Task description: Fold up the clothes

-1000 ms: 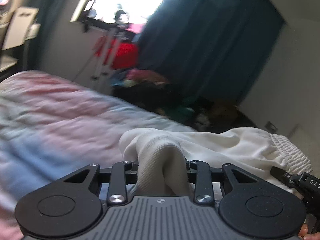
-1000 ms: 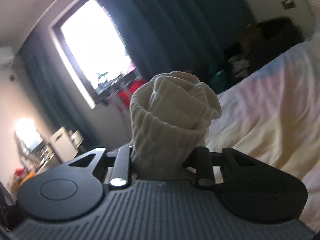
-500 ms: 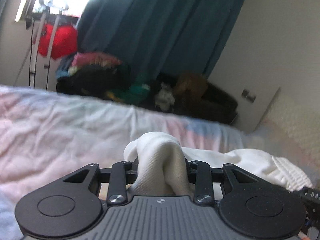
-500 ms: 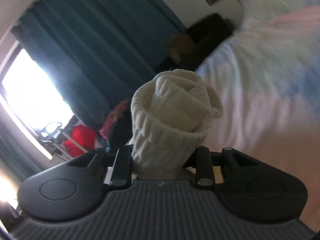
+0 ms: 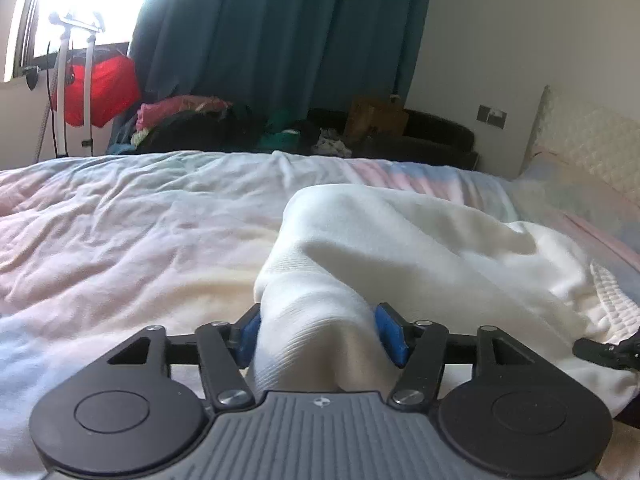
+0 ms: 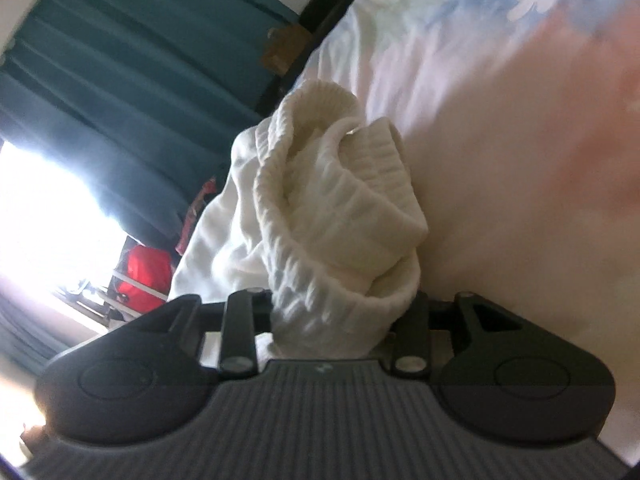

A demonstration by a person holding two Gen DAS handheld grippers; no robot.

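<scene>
Left hand-held gripper [image 5: 320, 336]: clamped on a bunched fold of the white garment [image 5: 420, 248], blue pads [image 5: 390, 334] pressed into the cloth on both sides.
Right hand-held gripper [image 6: 340, 312]: pinching the garment's ribbed cuff [image 6: 332, 184], which stands gathered above the jaws.
Garment: white knit, draped low over the bed [image 5: 120, 240] between both grips, ribbed hem [image 5: 612, 300] showing at the right.
Doing it well: my judgement is to keep both pinches firm and level, pull the cloth taut enough to kill the slack, then lay the edges square.
Risk: thick bunched knit may slip out unevenly.
Beyond: dark curtain [image 5: 280, 40], clothes pile [image 5: 192, 120].
</scene>
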